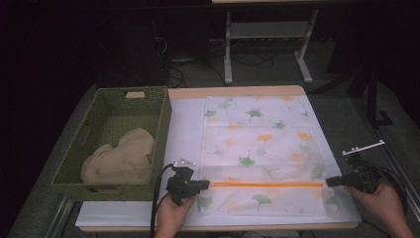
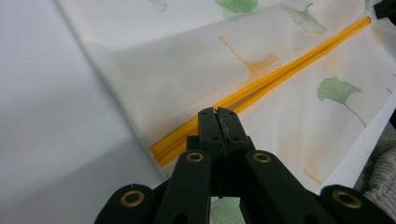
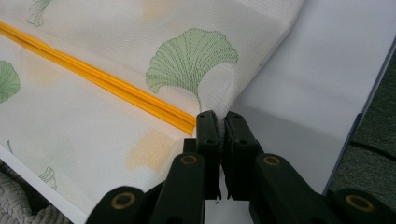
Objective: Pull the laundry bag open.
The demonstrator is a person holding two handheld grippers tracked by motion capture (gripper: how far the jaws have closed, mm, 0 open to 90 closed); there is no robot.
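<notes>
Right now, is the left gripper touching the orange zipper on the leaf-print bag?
Touching. In the left gripper view, the left gripper is shut on the orange zipper of the leaf-print bag, with the zipper running straight into its closed jaws.

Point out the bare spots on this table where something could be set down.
A bare white strip runs between the green woven basket and the leaf-printed mesh bag with an orange zipper. Narrower margins lie along the table's near edge and right of the bag. The basket holds a beige cloth. Both claws crowd the zipper's ends.
</notes>
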